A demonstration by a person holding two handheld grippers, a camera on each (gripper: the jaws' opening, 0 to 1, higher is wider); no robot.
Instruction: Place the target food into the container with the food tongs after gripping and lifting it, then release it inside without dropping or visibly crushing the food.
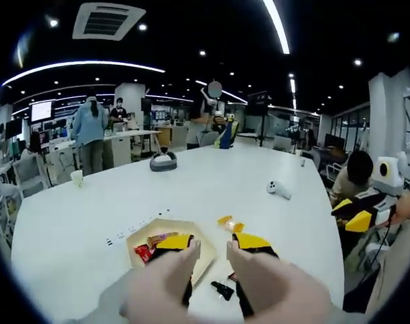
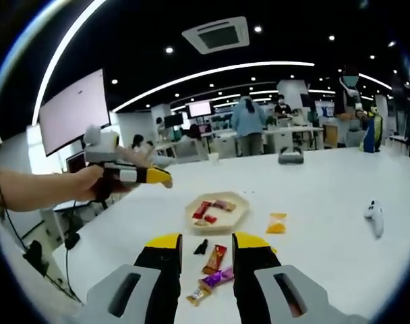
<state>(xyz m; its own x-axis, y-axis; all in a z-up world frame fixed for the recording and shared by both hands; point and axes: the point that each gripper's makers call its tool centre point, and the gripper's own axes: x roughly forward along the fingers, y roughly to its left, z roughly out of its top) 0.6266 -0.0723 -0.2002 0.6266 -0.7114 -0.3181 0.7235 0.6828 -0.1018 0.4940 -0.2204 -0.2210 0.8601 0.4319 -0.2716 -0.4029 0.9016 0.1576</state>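
A beige hexagonal tray [image 1: 199, 251] lies on the white table just past my left gripper [image 1: 213, 244], which is open with nothing between its jaws. Red and brown snack packets [image 1: 151, 244] lie in the tray. A yellow packet [image 1: 230, 224] rests on the table beside it. My right gripper [image 2: 208, 243] is open low over loose packets: a red-brown one [image 2: 215, 258], a purple one [image 2: 219, 276] and a gold one [image 2: 197, 295]. The tray [image 2: 237, 202] sits further off in the right gripper view, with the yellow packet [image 2: 277, 223] to its right.
A small black object [image 2: 201, 246] lies by the loose packets. A white controller [image 2: 373, 217] and a grey device [image 1: 163, 162] sit on the table [image 1: 225, 179]. A hand holds the left gripper [image 2: 158, 177] off the table's left edge. People stand at far desks [image 1: 90, 131].
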